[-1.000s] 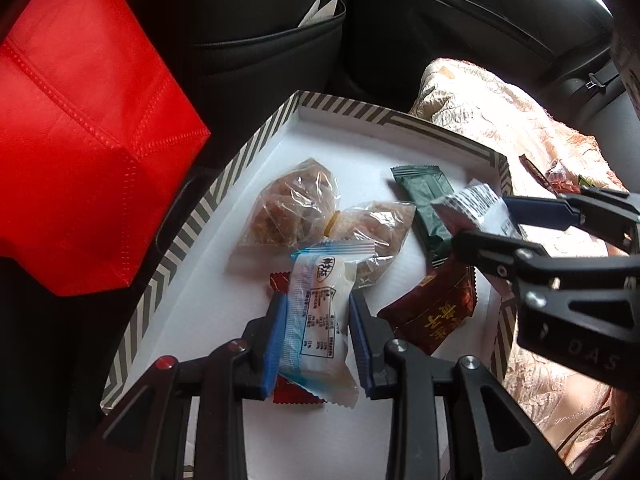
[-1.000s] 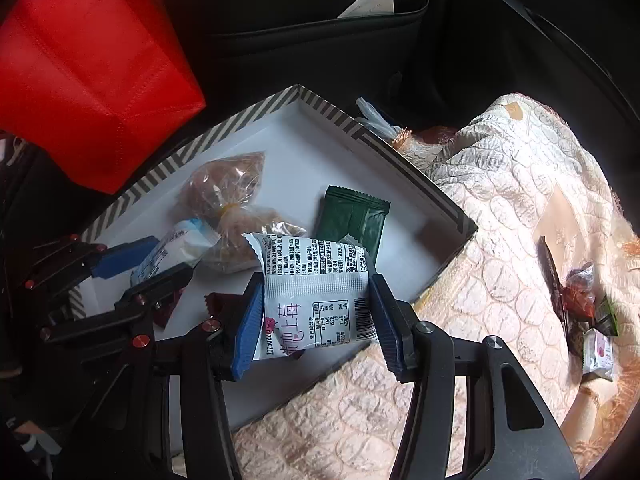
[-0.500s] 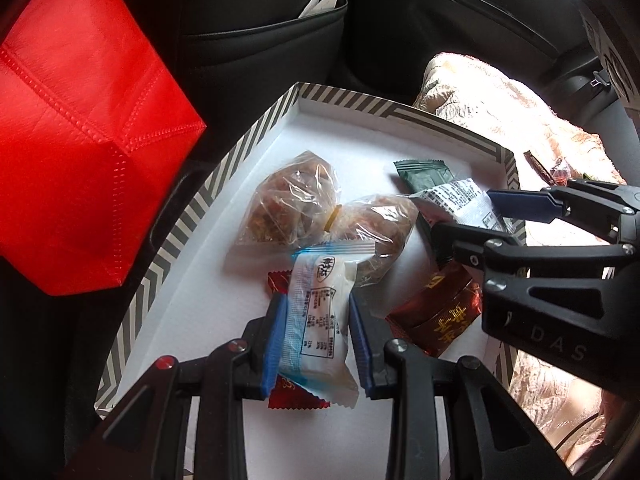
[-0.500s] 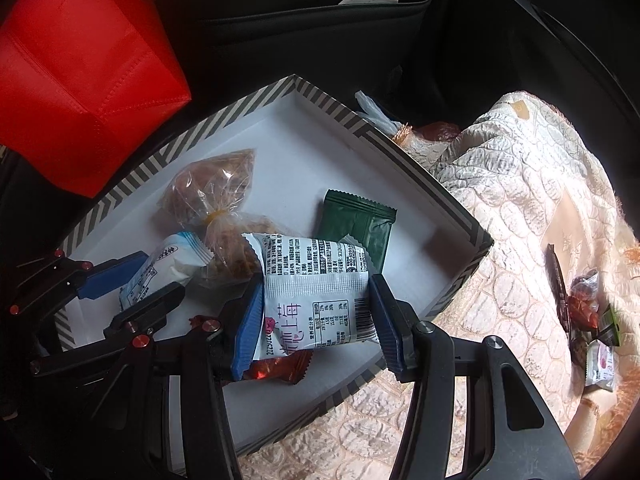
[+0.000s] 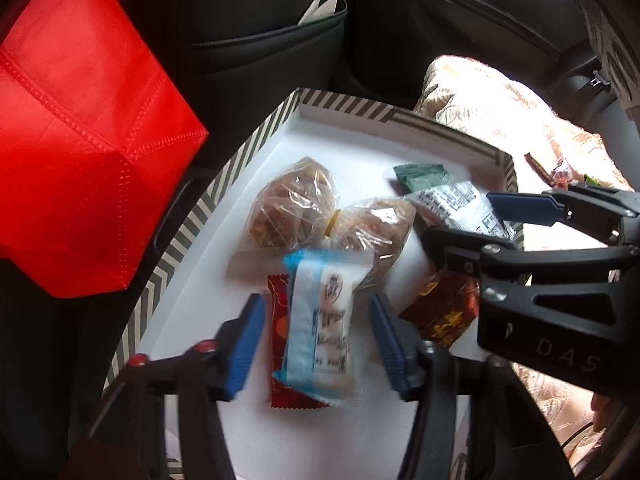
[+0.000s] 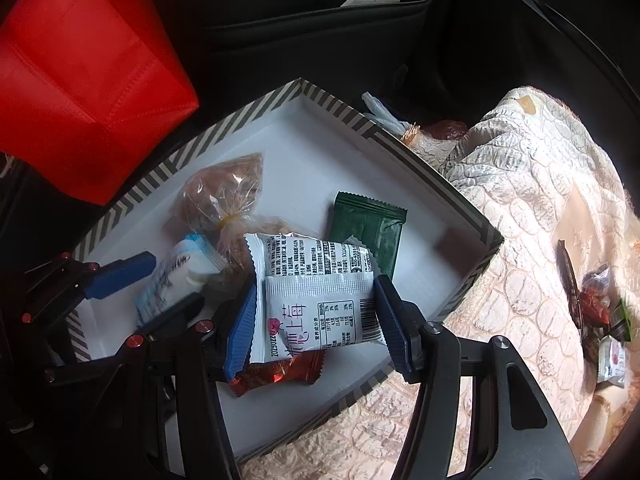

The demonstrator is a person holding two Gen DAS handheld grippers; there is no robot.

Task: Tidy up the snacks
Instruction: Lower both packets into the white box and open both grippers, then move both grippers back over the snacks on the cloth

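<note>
A white tray with a striped rim [image 5: 256, 148] [image 6: 440, 184] lies on a car seat. My left gripper [image 5: 316, 344] is open over it; a blue-and-white snack packet [image 5: 324, 320] [image 6: 176, 276] lies loose between its jaws, on top of a red packet [image 5: 280, 320]. My right gripper [image 6: 314, 320] is shut on a white strawberry snack packet [image 6: 320, 304] [image 5: 456, 204] and holds it over the tray. In the tray also lie two clear bags of brown snacks [image 5: 296, 208] [image 6: 220, 196], a green packet [image 6: 368, 228] [image 5: 424, 176] and a dark red packet [image 5: 444, 312] [image 6: 280, 372].
A red fabric bag [image 5: 80, 152] [image 6: 80, 80] stands left of the tray. A cream patterned blanket [image 6: 520, 208] covers the seat to the right, with several more small snacks [image 6: 600, 300] on it. A black seat-back pocket [image 5: 264, 40] is behind.
My left gripper has opened and let go of the blue-and-white packet, which now lies in the tray. My right gripper has moved further over the tray with its white packet.
</note>
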